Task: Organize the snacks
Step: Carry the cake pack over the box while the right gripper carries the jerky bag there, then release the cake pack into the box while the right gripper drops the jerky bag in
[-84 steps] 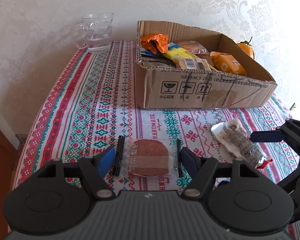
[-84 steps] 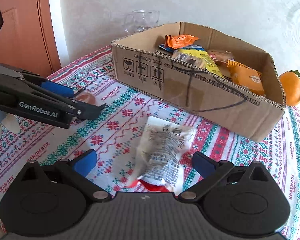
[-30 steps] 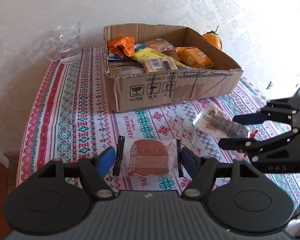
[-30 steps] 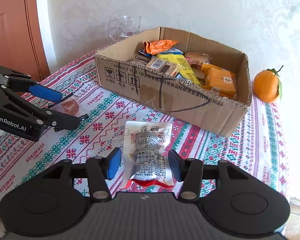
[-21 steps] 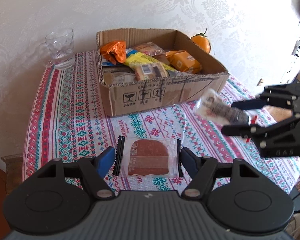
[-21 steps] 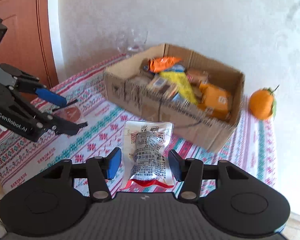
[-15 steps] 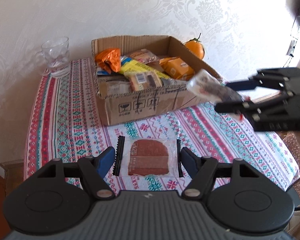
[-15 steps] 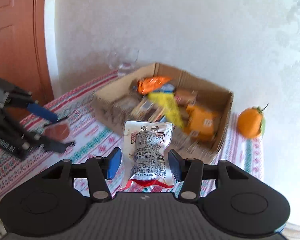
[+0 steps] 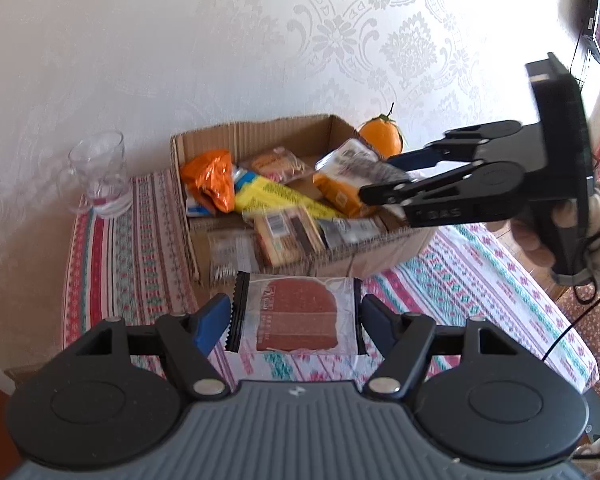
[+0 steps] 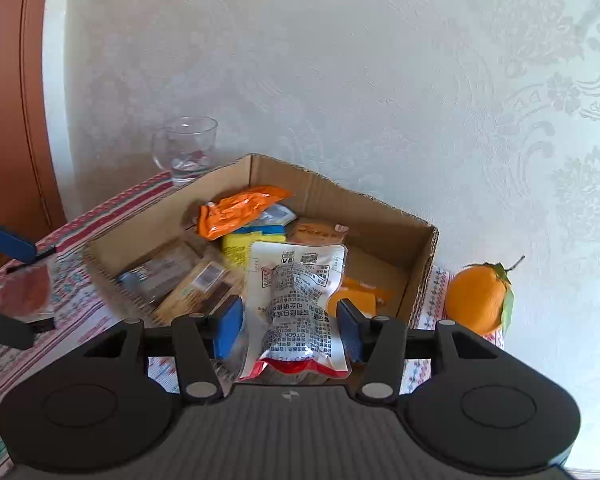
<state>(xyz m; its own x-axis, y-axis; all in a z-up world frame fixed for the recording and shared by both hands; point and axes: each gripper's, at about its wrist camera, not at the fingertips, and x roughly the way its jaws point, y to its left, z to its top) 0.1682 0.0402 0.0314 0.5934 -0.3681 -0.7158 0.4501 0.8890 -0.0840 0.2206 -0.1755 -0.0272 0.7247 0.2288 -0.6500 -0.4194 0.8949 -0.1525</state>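
My left gripper (image 9: 296,314) is shut on a clear packet with a brown cake slice (image 9: 296,314), held in the air just in front of the cardboard box (image 9: 260,132). My right gripper (image 10: 290,318) is shut on a clear and silver snack pouch (image 10: 298,304) with a red bottom edge, held above the right part of the box (image 10: 380,208). In the left wrist view the right gripper (image 9: 384,186) holds the pouch (image 9: 352,162) over the box. The box holds several snack packets, among them an orange one (image 10: 240,210) and a yellow one (image 9: 276,196).
A glass mug (image 9: 100,172) stands on the patterned tablecloth (image 9: 112,248) left of the box, by the wall. An orange (image 10: 478,300) lies right of the box. A wooden door (image 10: 8,100) is at far left. A hand (image 9: 540,236) grips the right tool.
Both grippers rose off the table with their packets. The right one carried the pouch up and over the box; the left one lifted the cake packet toward the box's front.
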